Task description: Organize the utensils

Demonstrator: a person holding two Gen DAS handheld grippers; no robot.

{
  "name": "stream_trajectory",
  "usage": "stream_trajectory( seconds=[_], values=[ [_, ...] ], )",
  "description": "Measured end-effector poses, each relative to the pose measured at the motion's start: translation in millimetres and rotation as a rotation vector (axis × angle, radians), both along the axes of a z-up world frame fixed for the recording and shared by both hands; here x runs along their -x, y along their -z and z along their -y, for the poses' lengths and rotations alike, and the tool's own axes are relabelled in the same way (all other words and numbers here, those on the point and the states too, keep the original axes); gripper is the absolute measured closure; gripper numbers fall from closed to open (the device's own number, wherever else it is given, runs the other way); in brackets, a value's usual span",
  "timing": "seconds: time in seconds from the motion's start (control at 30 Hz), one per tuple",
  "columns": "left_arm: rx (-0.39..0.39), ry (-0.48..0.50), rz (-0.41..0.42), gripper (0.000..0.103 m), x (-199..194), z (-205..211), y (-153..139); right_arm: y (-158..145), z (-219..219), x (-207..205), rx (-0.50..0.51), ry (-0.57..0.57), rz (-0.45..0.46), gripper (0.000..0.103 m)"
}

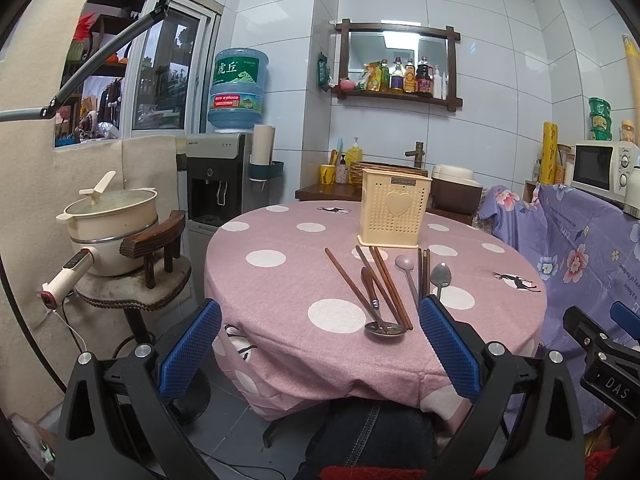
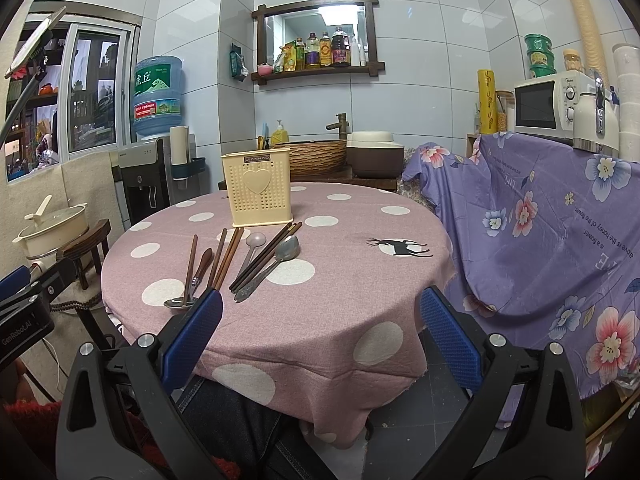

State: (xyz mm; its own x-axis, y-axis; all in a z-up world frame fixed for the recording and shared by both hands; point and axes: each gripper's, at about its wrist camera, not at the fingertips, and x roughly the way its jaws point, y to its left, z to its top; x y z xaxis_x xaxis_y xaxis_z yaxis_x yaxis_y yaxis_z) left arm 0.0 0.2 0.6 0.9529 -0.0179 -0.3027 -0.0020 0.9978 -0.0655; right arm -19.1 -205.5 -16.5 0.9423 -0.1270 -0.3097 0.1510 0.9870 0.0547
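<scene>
Looking through the left wrist view, I saw a cream caddy [image 1: 395, 209] upright on the pink tabletop [image 1: 280, 288], with chopsticks [image 1: 382, 286] and spoons [image 1: 440, 278] lying just before it. My left hand-held gripper [image 1: 320, 344] hung wide open and empty, the utensils between its fingers. In the right wrist view, my right hand-held gripper [image 2: 320, 330] gaped empty; the utensils [image 2: 256, 258] lay ahead, leftward.

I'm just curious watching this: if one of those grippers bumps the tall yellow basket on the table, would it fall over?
Probably fairly easily. The basket is tall with a narrow base, looks like thin perforated plastic, and appears empty, so likely light. It stands on a soft tablecloth, so it might slide before it tips.
</scene>
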Motion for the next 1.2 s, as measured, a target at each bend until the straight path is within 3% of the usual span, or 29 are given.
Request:
stream_trajectory(
  seconds=[1.2],
  values=[
    [-0.007,0.003,-0.004,0.005,0.3,-1.3,-2.0,1.0,-1.0,-1.3,0.000,0.000,-0.002,0.005]
  ],
)
